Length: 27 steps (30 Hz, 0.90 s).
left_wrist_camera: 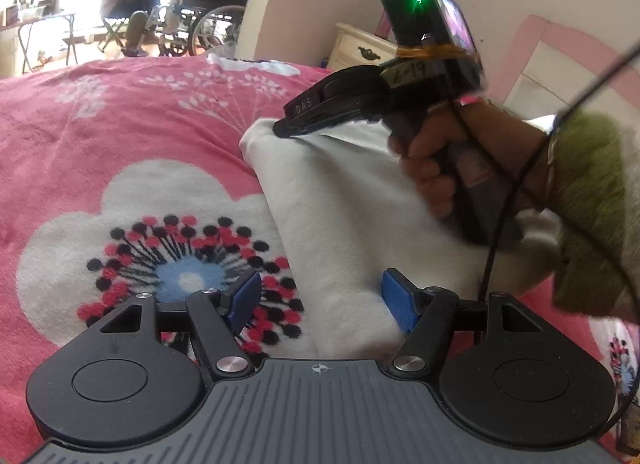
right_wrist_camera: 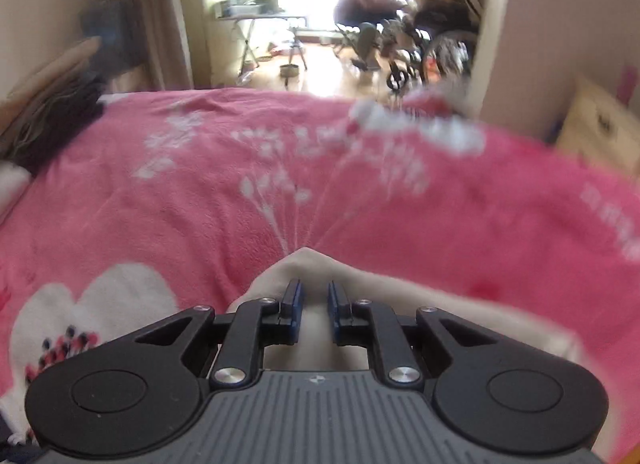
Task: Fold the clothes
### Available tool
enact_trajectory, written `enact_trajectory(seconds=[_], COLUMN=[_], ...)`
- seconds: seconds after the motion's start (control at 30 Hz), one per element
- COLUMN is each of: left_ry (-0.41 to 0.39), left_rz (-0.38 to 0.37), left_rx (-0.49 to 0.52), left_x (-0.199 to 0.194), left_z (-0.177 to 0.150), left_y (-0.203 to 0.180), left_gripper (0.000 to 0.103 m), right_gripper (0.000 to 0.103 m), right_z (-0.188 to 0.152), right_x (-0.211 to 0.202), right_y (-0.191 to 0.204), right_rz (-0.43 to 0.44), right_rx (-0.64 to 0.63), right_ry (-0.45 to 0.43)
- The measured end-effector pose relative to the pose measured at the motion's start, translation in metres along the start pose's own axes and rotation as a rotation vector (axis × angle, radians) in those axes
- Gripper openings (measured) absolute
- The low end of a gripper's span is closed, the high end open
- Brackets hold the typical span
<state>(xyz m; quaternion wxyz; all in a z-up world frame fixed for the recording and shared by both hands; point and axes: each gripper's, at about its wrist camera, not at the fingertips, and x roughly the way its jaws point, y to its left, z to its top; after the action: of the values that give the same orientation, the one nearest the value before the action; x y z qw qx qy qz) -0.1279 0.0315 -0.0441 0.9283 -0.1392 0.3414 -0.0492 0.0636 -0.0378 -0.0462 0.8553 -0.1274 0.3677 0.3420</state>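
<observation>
The blue-padded fingers (left_wrist_camera: 248, 296) of the left gripper (left_wrist_camera: 320, 298) are spread wide, with nothing held between them. The left pad is positioned over the pink fleece bed blanket with a white flower print (left_wrist_camera: 120, 144); the right pad is positioned over the lower edge of the white folded cloth garment (left_wrist_camera: 340, 216).

The right gripper (right_wrist_camera: 314, 304) is seen in its own wrist view with its fingers (right_wrist_camera: 294, 300) drawn narrow, a small gap remaining between the pads. A pointed fold of the garment (right_wrist_camera: 308, 264) is seen between and beyond the fingertips; whether the cloth is pinched cannot be told from that view. In the left wrist view, the right gripper (left_wrist_camera: 288, 128) is laid against the top corner of the garment, and its handle is gripped by a hand (left_wrist_camera: 436, 160) in a green sleeve (left_wrist_camera: 592, 204).

The garment is spread on the bed blanket, running from the left gripper up to the right gripper.

Beyond the bed, a cream nightstand with a dark handle (left_wrist_camera: 360, 48) is located against the wall. Through the doorway, a seated person (left_wrist_camera: 136, 0) is seen beside a wheelchair (left_wrist_camera: 208, 20).
</observation>
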Motion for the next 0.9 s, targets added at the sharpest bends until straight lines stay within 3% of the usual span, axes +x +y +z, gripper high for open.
enact_trajectory(seconds=[0.1, 0.33, 0.57, 0.67, 0.87, 0.9], left_ry=[0.009, 0.024, 0.045, 0.046, 0.049, 0.046], left_rz=[-0.005, 0.017, 0.053, 0.062, 0.076, 0.078], left_rx=[-0.029, -0.036, -0.045, -0.04, -0.051, -0.048], left_x=[0.0, -0.004, -0.01, -0.01, -0.011, -0.012], left_z=[0.0, 0.001, 0.004, 0.003, 0.004, 0.003], left_y=[0.002, -0.002, -0.007, -0.009, -0.01, -0.012], left_gripper=[0.068, 0.072, 0.072, 0.072, 0.072, 0.072], right_gripper=[0.013, 0.015, 0.016, 0.016, 0.016, 0.016], right_z=[-0.002, 0.004, 0.033, 0.02, -0.006, -0.005], right_x=[0.005, 0.002, -0.068, -0.052, -0.016, -0.026], right_y=[-0.006, 0.003, 0.012, 0.024, 0.035, 0.032], right_rz=[0.018, -0.028, 0.075, 0.037, -0.046, -0.042], right_rx=[0.07, 0.079, 0.083, 0.024, -0.007, -0.006], right_ry=[-0.013, 0.017, 0.01, 0.136, 0.169, 0.156])
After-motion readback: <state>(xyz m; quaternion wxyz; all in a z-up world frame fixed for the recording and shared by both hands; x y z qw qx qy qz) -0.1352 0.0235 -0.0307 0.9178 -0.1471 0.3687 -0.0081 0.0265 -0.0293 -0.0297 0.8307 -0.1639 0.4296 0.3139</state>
